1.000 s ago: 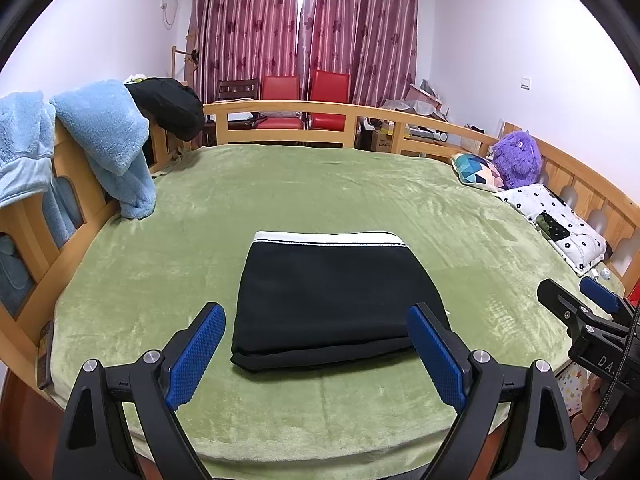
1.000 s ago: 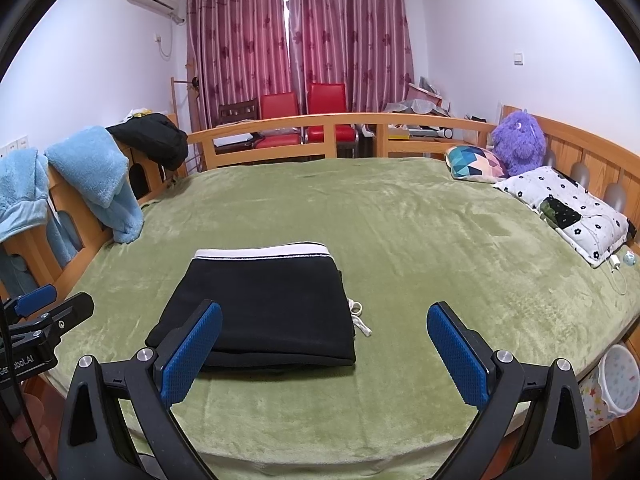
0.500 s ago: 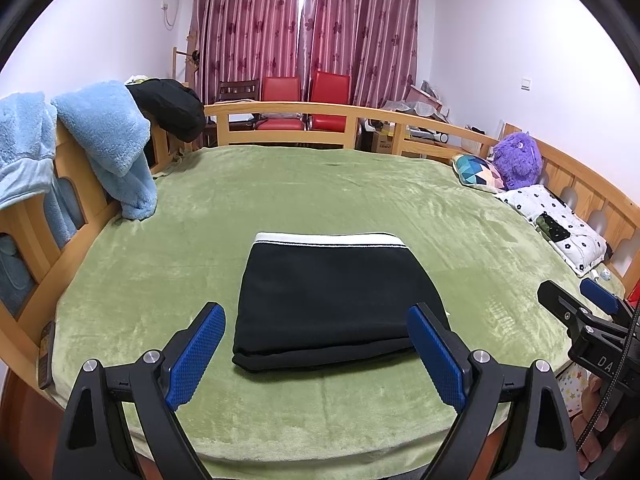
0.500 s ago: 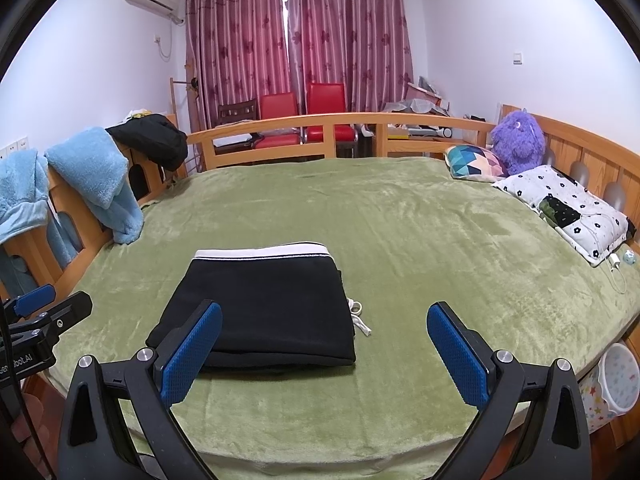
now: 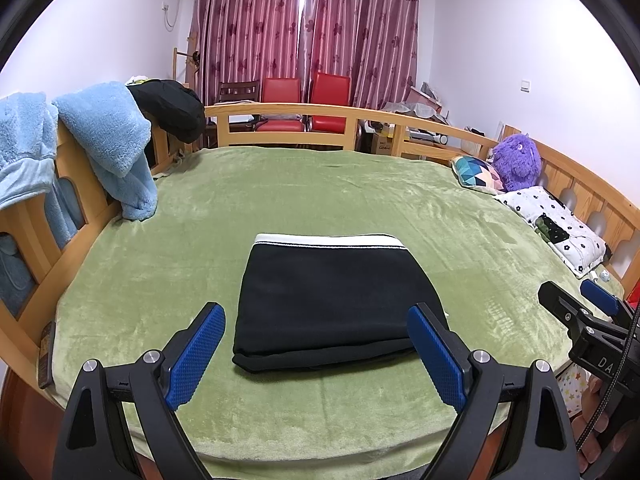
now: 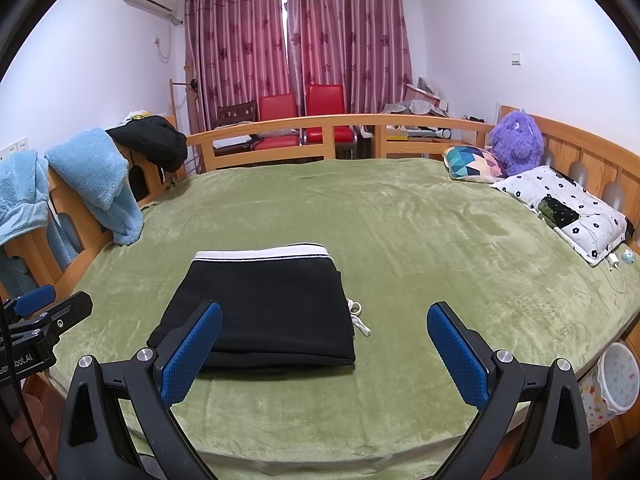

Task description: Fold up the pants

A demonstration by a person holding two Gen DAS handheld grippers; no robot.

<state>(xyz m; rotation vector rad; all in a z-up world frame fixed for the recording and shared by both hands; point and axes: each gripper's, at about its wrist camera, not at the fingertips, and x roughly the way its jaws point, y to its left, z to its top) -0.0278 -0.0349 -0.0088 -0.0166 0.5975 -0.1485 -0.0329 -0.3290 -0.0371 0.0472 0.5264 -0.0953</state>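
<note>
A: Where are the pants?

B: Folded into a flat black rectangle with a white waistband, near the front edge of the bed. Plush green cover lies open all around, wooden rails at the sides.

A: And the grippers?

B: The left gripper and right gripper are both spread wide, empty, short of the cloth. Nothing has shifted since a second ago.

The folded pants lie on the bed near its front edge, waistband toward the far rail. A towel hangs over the left rail. Pillows and a plush toy sit along the right side; chairs stand behind the bed.
</note>
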